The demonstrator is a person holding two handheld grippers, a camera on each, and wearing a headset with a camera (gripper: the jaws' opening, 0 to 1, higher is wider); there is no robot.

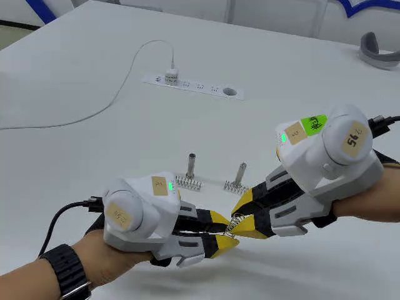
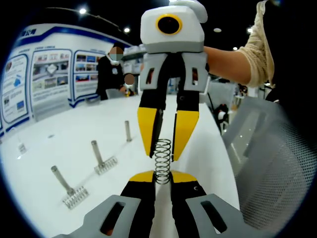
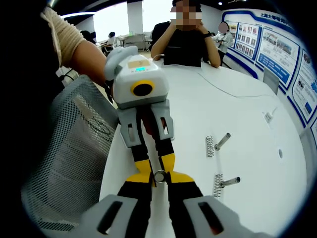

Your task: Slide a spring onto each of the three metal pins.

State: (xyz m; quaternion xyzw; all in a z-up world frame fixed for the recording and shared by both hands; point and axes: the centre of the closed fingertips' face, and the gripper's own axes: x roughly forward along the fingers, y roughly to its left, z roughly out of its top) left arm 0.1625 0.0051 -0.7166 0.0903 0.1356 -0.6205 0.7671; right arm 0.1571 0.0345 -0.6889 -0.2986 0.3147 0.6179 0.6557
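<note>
The left hand-held gripper point(image 2: 162, 177) has its jaws narrowed right down on one end of a spring point(image 2: 162, 157). Nose to nose with it sits the right hand-held gripper point(image 3: 159, 177), its jaws drawn in close on the coil's other end. So both grippers have the spring, held up off the bench point(image 1: 94, 81) just in front of the person. It reads as a handover or a regrip.

Past the jaws, the left gripper view lines up three uprights: the nearest pin point(image 2: 62, 178), the middle pin point(image 2: 97, 152) and the far pin point(image 2: 128, 130). All three stand bare. A loose spring point(image 2: 75, 197) lies flat at the foot of the nearest pin, and a second loose spring point(image 2: 105, 166) lies at the foot of the middle pin. No spring can be made out by the far one.

By that reckoning no pin is done yet, and this is the set-up for the first.

Next, one gripper has to let go. The other needs the coil held by its side with the open end left free. Then the bore has to be lined up over a pin top and eased straight down. A tilted coil would likely catch on the tip.

Farther back, well apart from the work, a power strip point(image 1: 194, 85) lies on the bench with a white cable point(image 1: 119, 94) trailing off.
</note>
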